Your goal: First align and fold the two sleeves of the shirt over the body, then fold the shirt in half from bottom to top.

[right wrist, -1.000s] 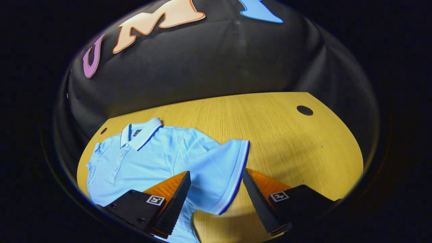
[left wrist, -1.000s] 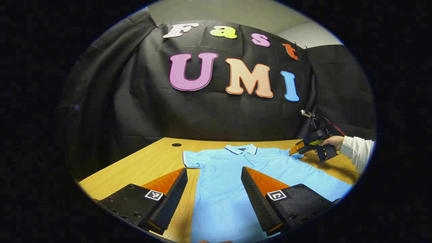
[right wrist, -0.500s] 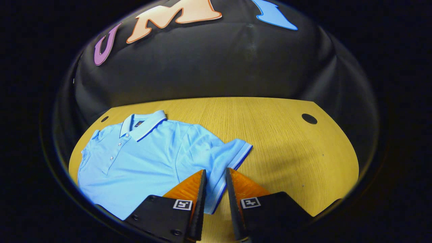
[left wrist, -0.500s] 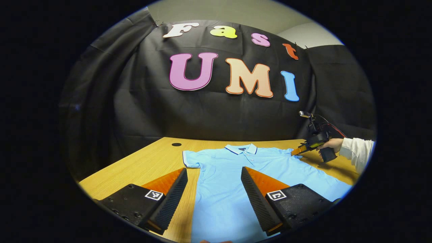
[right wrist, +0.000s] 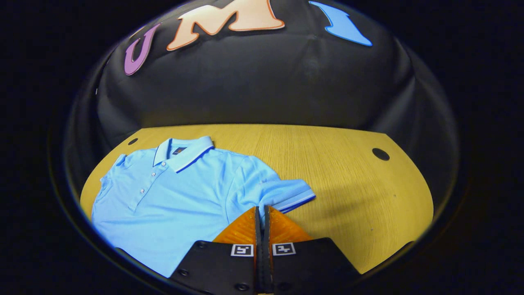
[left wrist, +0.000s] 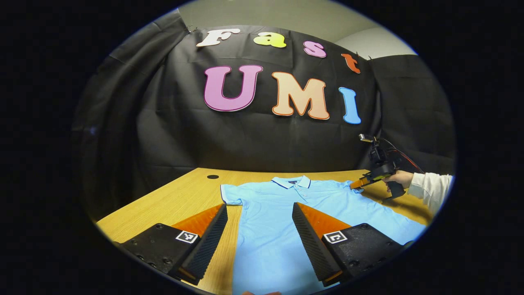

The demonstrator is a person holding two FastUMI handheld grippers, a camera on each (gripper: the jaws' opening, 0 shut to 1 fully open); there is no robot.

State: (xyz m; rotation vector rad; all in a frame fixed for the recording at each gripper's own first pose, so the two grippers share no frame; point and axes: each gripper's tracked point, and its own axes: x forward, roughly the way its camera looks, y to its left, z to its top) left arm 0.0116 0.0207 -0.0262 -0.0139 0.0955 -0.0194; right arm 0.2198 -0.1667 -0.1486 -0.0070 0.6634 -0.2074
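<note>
A light blue polo shirt (left wrist: 282, 213) lies face up on the wooden table (left wrist: 180, 198), collar toward the black wall. My left gripper (left wrist: 259, 215) hovers open over the shirt's lower body, its fingers apart with cloth showing between them. In the right gripper view the shirt (right wrist: 180, 192) spreads to the left and my right gripper (right wrist: 260, 213) is shut on the edge of the sleeve (right wrist: 282, 194) nearest it. In the left gripper view that right gripper (left wrist: 360, 183) is at the shirt's far right shoulder, held by a hand (left wrist: 399, 178) in a white sleeve.
The table (right wrist: 348, 180) has bare wood to the right of the shirt, with a dark round hole (right wrist: 380, 154) there and another hole (left wrist: 213, 176) near the far left corner. The black cloth wall stands close behind the table.
My right gripper has come down over the sleeve edge and its fingers have gone from wide apart to shut on the cloth. The left gripper has stayed put.
</note>
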